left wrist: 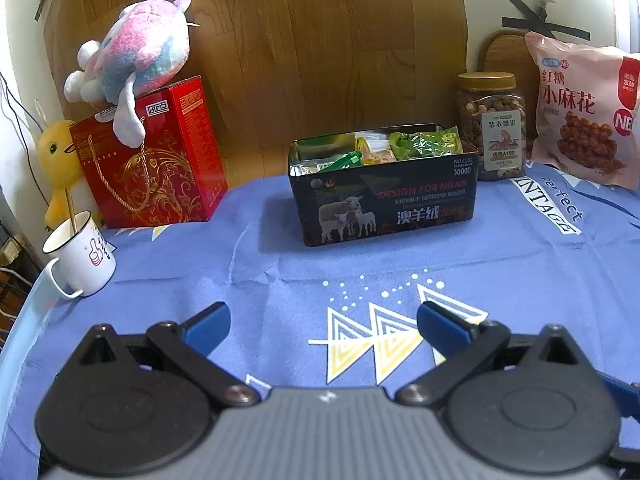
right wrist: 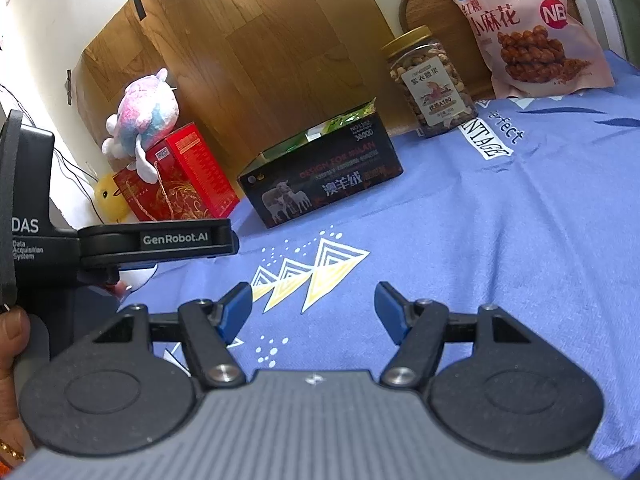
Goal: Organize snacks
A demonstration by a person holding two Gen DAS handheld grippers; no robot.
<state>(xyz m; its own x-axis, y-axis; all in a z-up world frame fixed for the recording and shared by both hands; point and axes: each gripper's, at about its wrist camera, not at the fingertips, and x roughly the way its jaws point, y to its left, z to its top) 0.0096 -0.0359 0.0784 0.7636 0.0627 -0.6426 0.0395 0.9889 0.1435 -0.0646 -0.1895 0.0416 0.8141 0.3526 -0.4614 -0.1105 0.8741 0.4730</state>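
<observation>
I hold my left gripper (left wrist: 323,322) and right gripper (right wrist: 313,309) low over the blue cloth (left wrist: 500,280), jaws apart and empty. The black tin (left wrist: 384,200) sits centre frame, stuffed with crinkly green packets (left wrist: 424,142). The ribbed plastic nut jar (left wrist: 491,126) and soft pink bag (left wrist: 580,112) stand upper right. I'd approach the jar squarely, gripping its rigid sides.

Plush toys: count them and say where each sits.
2. The pink-and-blue plush lies atop the red gift box; the yellow duck plush stands behind that box. Others may be hidden.
</observation>
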